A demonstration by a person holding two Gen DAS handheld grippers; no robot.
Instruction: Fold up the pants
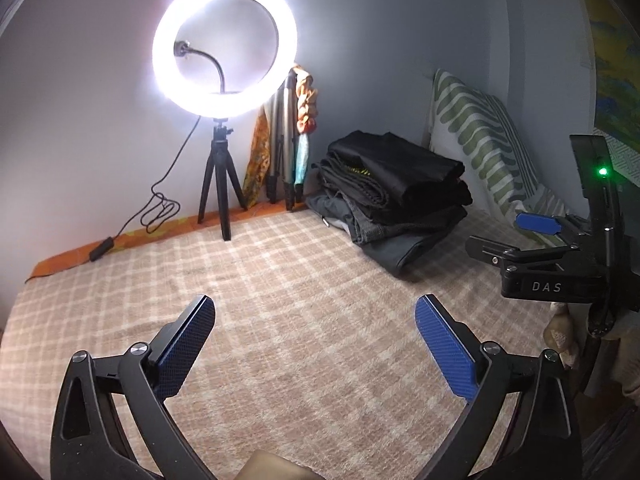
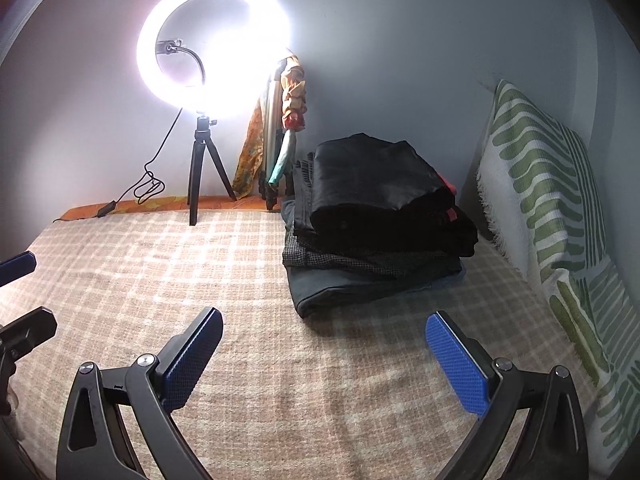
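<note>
Your left gripper [image 1: 316, 344], black-framed with blue textured pads, hangs with its fingers spread wide and nothing between them, above the beige checked blanket on the bed [image 1: 280, 280]. Your right gripper [image 2: 324, 356] is the same: fingers well apart, holding nothing.

The stack of dark folded pants [image 2: 376, 216], black cloth on top with grey and houndstooth layers under it, lies ahead of both grippers and off to the right, near the far wall and just beside the green-and-white patterned pillow [image 2: 552, 208]. Its long axis seems to run from the near left to the far right.

Your right gripper looks the nearer of the two; the pile sits almost straight ahead of it. From your left gripper it lies well apart, forward and to the right. The white ring light on its black tripod [image 1: 224, 48] stands to the left of the pile.
</note>
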